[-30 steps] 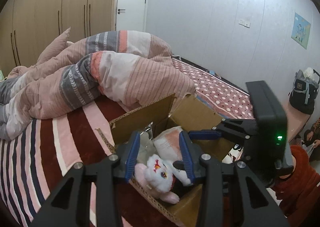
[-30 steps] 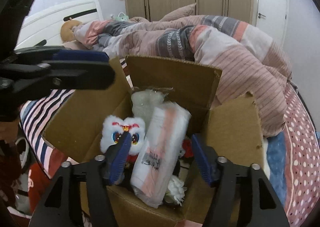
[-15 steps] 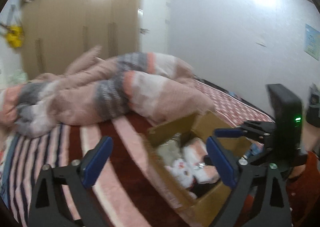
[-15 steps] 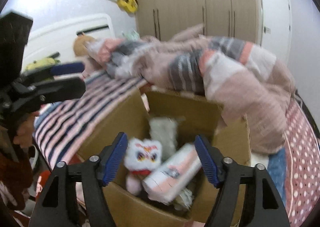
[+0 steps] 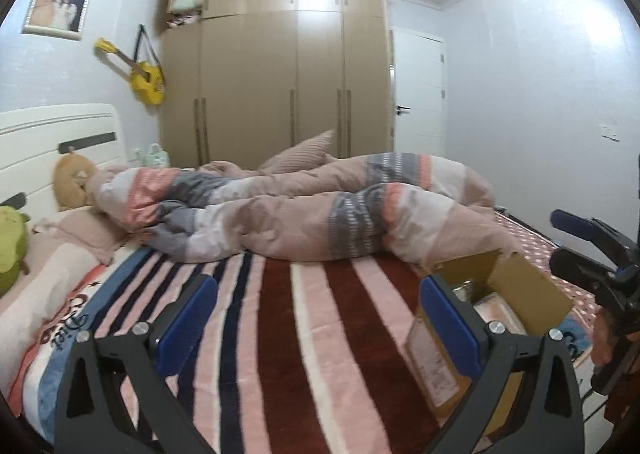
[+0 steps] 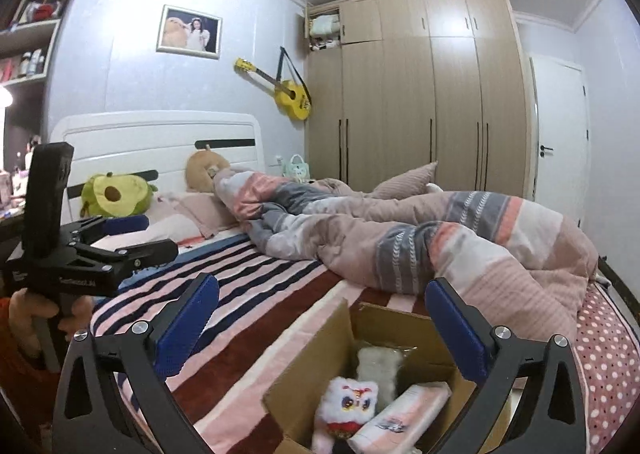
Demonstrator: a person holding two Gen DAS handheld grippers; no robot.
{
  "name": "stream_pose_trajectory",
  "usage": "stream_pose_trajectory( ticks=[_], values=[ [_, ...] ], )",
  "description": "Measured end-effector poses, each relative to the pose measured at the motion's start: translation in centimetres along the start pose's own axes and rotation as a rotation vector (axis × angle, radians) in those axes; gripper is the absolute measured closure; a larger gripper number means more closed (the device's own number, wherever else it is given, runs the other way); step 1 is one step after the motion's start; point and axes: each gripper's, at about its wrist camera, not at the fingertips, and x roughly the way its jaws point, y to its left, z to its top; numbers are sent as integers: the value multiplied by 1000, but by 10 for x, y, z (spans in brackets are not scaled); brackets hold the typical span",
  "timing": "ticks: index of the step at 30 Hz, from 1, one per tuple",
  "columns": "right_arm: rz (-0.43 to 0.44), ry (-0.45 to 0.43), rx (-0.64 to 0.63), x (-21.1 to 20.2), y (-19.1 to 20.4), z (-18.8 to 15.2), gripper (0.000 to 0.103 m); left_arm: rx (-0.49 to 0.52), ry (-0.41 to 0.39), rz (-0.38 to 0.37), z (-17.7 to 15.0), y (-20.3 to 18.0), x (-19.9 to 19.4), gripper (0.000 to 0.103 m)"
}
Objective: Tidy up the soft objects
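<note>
An open cardboard box (image 6: 316, 354) sits on the striped bed. In it lie a white lion plush (image 6: 350, 404), a pink-and-white wrapped pack (image 6: 404, 420) and a white fluffy bag (image 6: 378, 364). My right gripper (image 6: 322, 314) hovers above and behind the box, its jaws opening wide with nothing between them. My left gripper (image 5: 318, 314) is open and empty over the striped blanket, with the box (image 5: 524, 294) to its right. Each gripper shows in the other's view: the left gripper (image 6: 156, 236) at the left edge, the right gripper (image 5: 560, 244) at the right edge.
A rumpled pink-and-grey duvet (image 6: 400, 238) lies across the bed behind the box. An avocado plush (image 6: 114, 196) and a brown plush (image 6: 204, 170) rest by the white headboard (image 6: 160, 134). A wardrobe (image 5: 280, 74) and a door (image 5: 418, 94) stand beyond.
The right gripper let go of the pink-and-white pack, rose and pulled back from the box. The left gripper opened wide and swung left, away from the box, over the blanket.
</note>
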Motion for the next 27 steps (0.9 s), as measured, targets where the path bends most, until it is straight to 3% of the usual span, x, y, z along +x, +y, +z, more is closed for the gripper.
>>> stream_pose_trajectory(
  ticks=[8,27],
  values=[
    [19,37,-30,10,17,-7,0,-36,7,11,-10,12,3,2],
    [8,43,-24,12,15,-15,0,-56,12,15,-13,12,12,2]
  ],
)
